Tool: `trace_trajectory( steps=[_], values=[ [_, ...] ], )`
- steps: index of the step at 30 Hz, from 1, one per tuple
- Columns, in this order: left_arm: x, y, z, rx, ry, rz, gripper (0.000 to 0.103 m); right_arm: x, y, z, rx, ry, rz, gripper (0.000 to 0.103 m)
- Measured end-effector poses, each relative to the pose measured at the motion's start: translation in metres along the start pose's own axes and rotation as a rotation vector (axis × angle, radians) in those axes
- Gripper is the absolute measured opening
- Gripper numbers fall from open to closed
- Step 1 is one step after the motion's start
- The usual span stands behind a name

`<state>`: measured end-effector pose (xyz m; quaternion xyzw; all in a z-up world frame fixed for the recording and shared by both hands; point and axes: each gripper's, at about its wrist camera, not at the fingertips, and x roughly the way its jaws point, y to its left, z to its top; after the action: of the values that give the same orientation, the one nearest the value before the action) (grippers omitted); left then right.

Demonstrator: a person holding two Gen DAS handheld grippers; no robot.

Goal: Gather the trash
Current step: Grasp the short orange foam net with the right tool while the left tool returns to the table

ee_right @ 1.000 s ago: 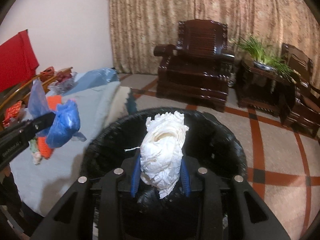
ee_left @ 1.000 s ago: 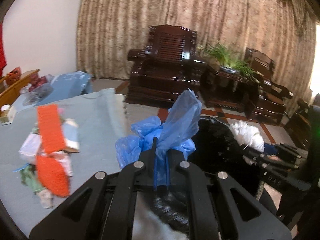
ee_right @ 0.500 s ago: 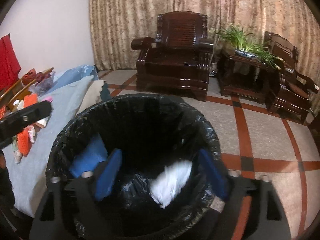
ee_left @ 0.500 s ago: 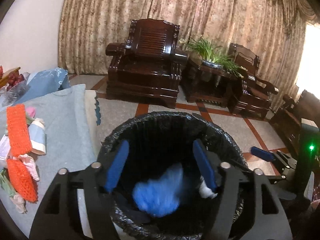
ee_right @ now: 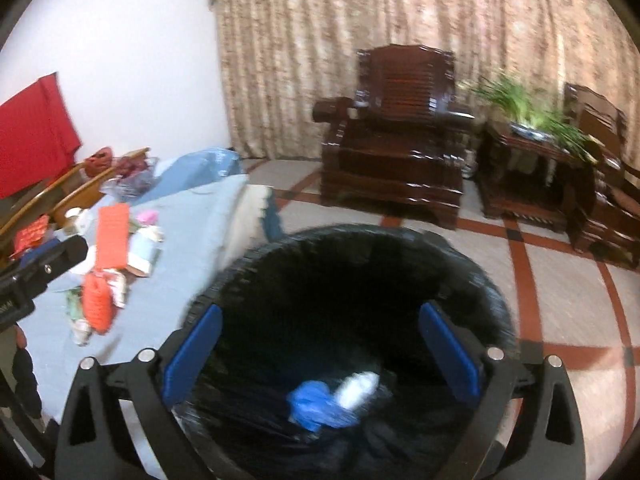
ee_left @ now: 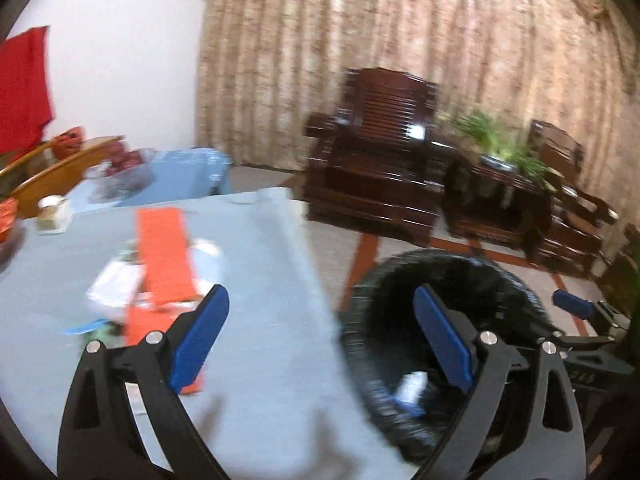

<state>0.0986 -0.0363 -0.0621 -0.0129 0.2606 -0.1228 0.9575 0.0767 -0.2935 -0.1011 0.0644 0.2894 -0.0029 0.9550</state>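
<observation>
Upper left of the right wrist view: red cloth point(ee_right: 34, 136) against the wall, wooden chair backs point(ee_right: 60, 188) below it. Left of centre: blue-covered table point(ee_right: 192, 248), with a heap of trash point(ee_right: 108, 264) still on it, orange mesh pieces point(ee_right: 113, 234) and pale wrappers among them. Same heap point(ee_left: 160, 280) at middle left of the left wrist view, blurred, just past the left-hand finger.

Lower centre of the left wrist view: left gripper point(ee_left: 320, 336), jaws opening and already spread wide, nothing between the pads, straddling the table edge and the bin rim. Right of it: black-lined trash bin point(ee_left: 440, 280), beside the table.

Lower centre of the right wrist view: right gripper point(ee_right: 320, 352), jaws likewise opening to near full spread, holding nothing, poised over the bin mouth point(ee_right: 360, 248). Deep inside, lower centre: a crumpled blue bag point(ee_right: 316, 404) and a white wad point(ee_right: 356, 386), touching, lying on the liner.

Step in hand, by judgement: drop just completed for both pieces, task only partly done given the heap left on the table. Next move calls for swinging leftward to the heap, keeping jaws wide, settling over one light piece and pinching gently; thin wrappers likely to slip or drag neighbours along.

Far right: dark wooden armchair point(ee_right: 400, 132), side table with a green plant point(ee_right: 532, 112).
</observation>
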Motion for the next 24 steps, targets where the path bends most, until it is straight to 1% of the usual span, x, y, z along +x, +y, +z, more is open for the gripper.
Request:
trace_trajectory(
  steps=[4, 8, 13, 15, 16, 21, 24],
  values=[
    [-0.017, 0.046, 0.000, -0.035, -0.016, 0.103, 0.091, 0.010, 0.040, 0.008, -0.061, -0.011, 0.069, 0.097],
    [-0.027, 0.090, -0.004, -0.074, -0.012, 0.198, 0.091, 0.023, 0.081, 0.011, -0.119, -0.017, 0.133, 0.097],
    [-0.036, 0.134, -0.012, -0.119, -0.005, 0.290, 0.091, 0.044, 0.128, 0.006, -0.167, 0.002, 0.207, 0.096],
    [-0.035, 0.150, -0.015, -0.128, 0.003, 0.321, 0.091, 0.054, 0.149, 0.001, -0.182, 0.009, 0.237, 0.096],
    [-0.036, 0.155, -0.020, -0.131, 0.006, 0.331, 0.091, 0.058, 0.156, 0.000, -0.191, 0.014, 0.246, 0.093],
    [-0.030, 0.180, -0.032, -0.154, 0.031, 0.381, 0.091, 0.081, 0.195, -0.013, -0.248, 0.058, 0.298, 0.084],
    [-0.026, 0.189, -0.041, -0.160, 0.047, 0.394, 0.086, 0.094, 0.216, -0.020, -0.271, 0.085, 0.322, 0.081]
  ],
)
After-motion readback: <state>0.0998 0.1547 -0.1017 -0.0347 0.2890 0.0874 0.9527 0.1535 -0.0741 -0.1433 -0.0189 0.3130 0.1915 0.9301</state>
